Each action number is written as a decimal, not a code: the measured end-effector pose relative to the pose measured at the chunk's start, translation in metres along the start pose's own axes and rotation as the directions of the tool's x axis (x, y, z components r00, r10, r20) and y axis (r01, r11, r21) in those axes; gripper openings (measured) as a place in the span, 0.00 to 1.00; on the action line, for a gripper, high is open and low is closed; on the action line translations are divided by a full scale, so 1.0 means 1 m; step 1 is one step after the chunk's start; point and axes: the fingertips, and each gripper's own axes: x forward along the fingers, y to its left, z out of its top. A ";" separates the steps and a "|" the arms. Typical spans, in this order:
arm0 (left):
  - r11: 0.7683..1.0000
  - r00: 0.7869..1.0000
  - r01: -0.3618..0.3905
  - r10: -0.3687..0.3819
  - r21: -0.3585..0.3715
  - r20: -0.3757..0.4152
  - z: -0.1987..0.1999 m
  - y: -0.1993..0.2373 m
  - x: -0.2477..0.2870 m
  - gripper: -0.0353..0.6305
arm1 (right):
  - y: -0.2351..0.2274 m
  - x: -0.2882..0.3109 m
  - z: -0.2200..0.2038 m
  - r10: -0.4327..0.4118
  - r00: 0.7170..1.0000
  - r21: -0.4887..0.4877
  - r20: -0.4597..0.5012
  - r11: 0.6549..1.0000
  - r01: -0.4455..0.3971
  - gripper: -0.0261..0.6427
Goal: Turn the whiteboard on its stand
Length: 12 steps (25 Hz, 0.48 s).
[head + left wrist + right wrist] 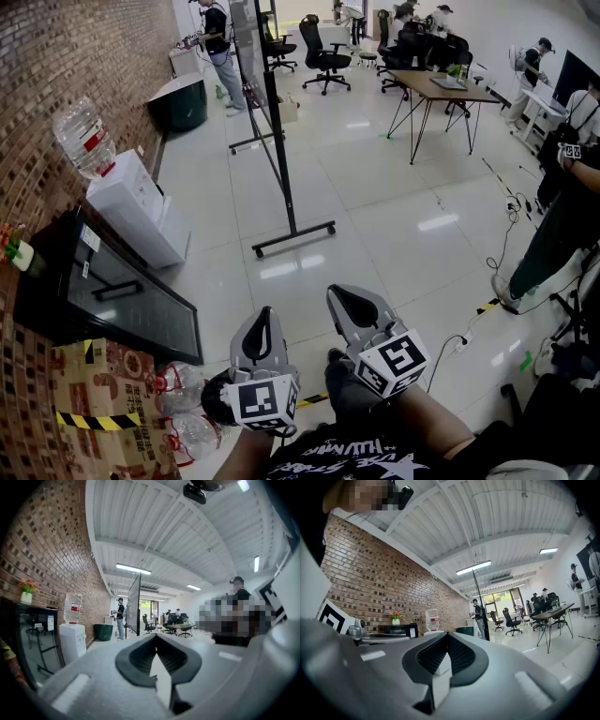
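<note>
The left tool [264, 326] and right tool [348, 305] are held level, jaws together and empty, well short of the whiteboard [249, 52] standing edge-on in its wheeled stand [292, 234] on the tiled floor [375, 216].

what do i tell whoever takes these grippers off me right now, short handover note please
Left gripper: shut, empty, held level close to the body.
Right gripper: shut, empty, level beside it.
Whiteboard: seen edge-on across the tiled floor ahead, on its wheeled stand. Neither gripper touches it.
Done: nothing on the board yet, as far as it shows.
Left: walk up, open a gripper, probably take the board's edge and swing it round on the stand. The water dispenser stands by the brick wall, left of the way there.
</note>
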 end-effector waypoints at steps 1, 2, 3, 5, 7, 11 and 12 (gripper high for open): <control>1.000 1.000 -0.011 0.011 0.005 -0.008 0.003 0.001 0.009 0.06 | -0.008 0.009 -0.001 0.005 1.000 0.009 0.004 1.000 -0.005 0.05; 1.000 1.000 -0.022 0.022 0.010 -0.016 0.006 0.002 0.019 0.06 | -0.017 0.017 -0.001 0.008 1.000 0.018 0.006 1.000 -0.008 0.05; 0.999 0.999 -0.031 0.031 0.012 -0.023 0.008 0.002 0.029 0.06 | -0.026 0.025 -0.001 0.010 1.000 0.027 0.007 1.000 -0.011 0.05; 0.999 0.998 -0.042 0.042 0.013 -0.036 0.008 0.004 0.052 0.06 | -0.044 0.041 0.001 0.013 1.000 0.047 0.000 0.999 -0.013 0.05; 0.999 0.998 -0.046 0.047 0.019 -0.040 0.011 0.005 0.075 0.06 | -0.063 0.058 0.008 0.019 1.000 0.059 -0.003 0.998 -0.019 0.05; 0.995 0.998 -0.068 0.068 0.077 -0.003 0.015 0.016 0.124 0.06 | -0.107 0.094 0.020 0.026 0.999 0.059 0.029 0.998 -0.028 0.05; 0.994 0.997 -0.072 0.073 0.079 -0.002 0.017 0.017 0.137 0.06 | -0.118 0.102 0.024 0.022 0.999 0.054 0.037 0.998 -0.024 0.05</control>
